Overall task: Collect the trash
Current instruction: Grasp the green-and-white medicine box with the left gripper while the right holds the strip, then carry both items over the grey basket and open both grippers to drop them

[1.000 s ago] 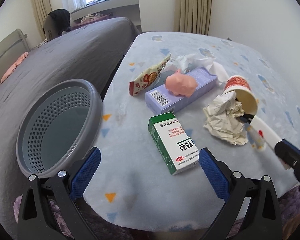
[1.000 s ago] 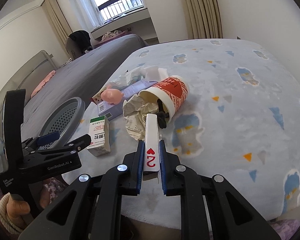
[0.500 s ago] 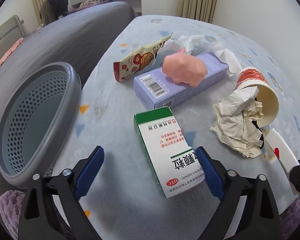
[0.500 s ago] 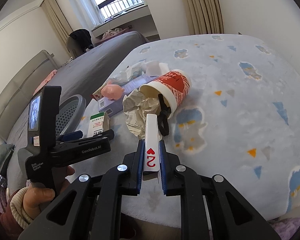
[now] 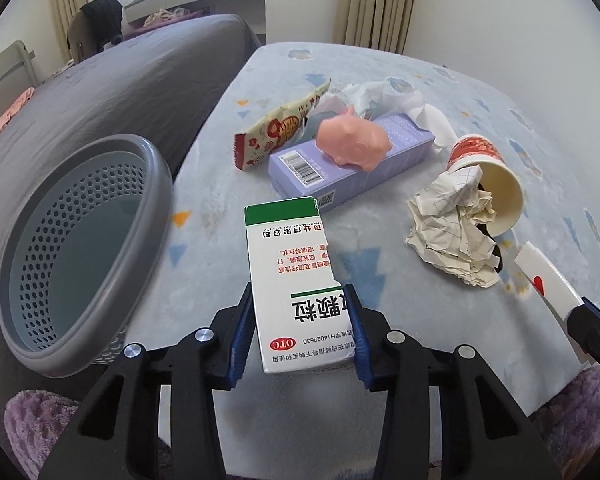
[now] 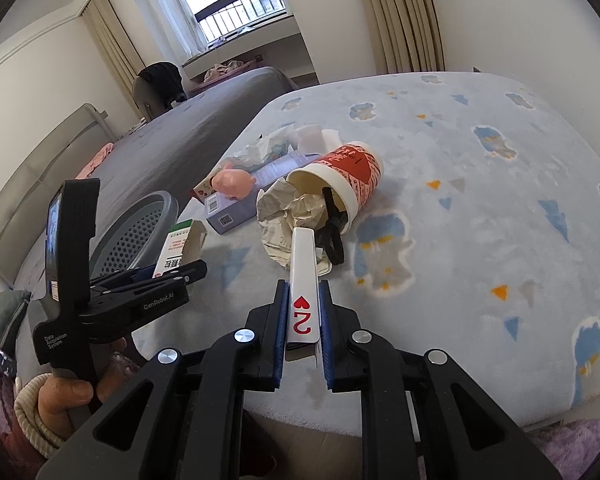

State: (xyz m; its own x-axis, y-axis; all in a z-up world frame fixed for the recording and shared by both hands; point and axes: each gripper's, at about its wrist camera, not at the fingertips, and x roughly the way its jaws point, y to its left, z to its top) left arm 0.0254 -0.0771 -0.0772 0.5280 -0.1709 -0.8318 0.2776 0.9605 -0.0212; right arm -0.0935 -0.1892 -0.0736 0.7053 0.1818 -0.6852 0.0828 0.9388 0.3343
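Note:
My left gripper (image 5: pixel 300 328) is shut on the green and white medicine box (image 5: pixel 296 276), which also shows in the right wrist view (image 6: pixel 178 246). My right gripper (image 6: pixel 304 320) is shut on a folded playing card (image 6: pixel 304 276) with a red heart; the card also shows in the left wrist view (image 5: pixel 548 284). The grey perforated basket (image 5: pixel 80 240) stands at the left beside the table. Crumpled paper (image 5: pixel 452 236) lies at the mouth of a tipped red and white paper cup (image 5: pixel 488 176).
A purple box (image 5: pixel 352 168) with a pink toy pig (image 5: pixel 352 142) on it, a snack wrapper (image 5: pixel 280 128) and white tissue (image 5: pixel 400 100) lie mid-table. A black hair tie (image 6: pixel 334 224) lies by the cup. A grey bed (image 5: pixel 100 88) is left of the table.
My left gripper has moved forward over the medicine box and closed on it. My right gripper still holds the card in about the same place.

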